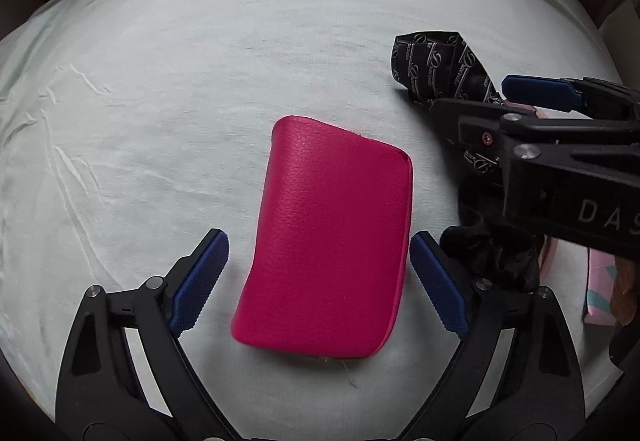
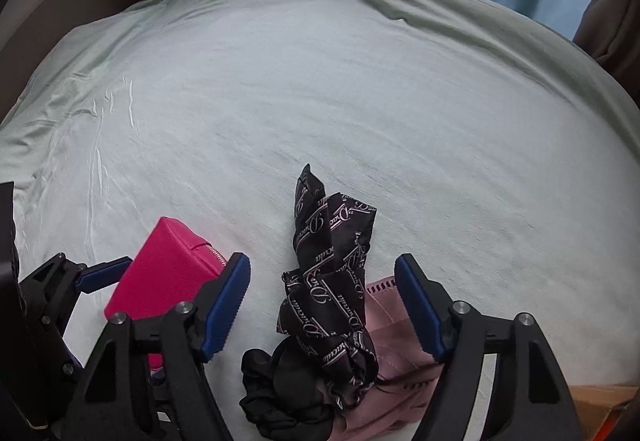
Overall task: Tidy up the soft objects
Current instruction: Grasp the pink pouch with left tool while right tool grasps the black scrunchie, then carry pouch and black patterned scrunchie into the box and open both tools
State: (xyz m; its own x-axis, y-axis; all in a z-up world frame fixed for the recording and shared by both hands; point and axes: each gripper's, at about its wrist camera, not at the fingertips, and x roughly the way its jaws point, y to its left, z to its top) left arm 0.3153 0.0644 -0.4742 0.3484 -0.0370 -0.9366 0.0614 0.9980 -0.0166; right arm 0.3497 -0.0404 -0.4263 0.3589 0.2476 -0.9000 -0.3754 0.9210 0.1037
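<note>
Left gripper (image 1: 319, 283) straddles pink pouch (image 1: 328, 237) on pale sheet (image 1: 160, 121); jaws apart, pads not pressing

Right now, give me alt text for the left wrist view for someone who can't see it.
An open left gripper straddles a pink pouch lying on a pale green sheet, pads not touching it. At right, the right gripper reaches over a black printed scarf.

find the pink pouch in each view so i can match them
Left wrist view: the pink pouch lies centre-low, between the left tool's open fingers.
Right wrist view: it sits at lower left, partly behind a finger.
Shared landmark: the black printed scarf, right of the pouch in both.
</note>
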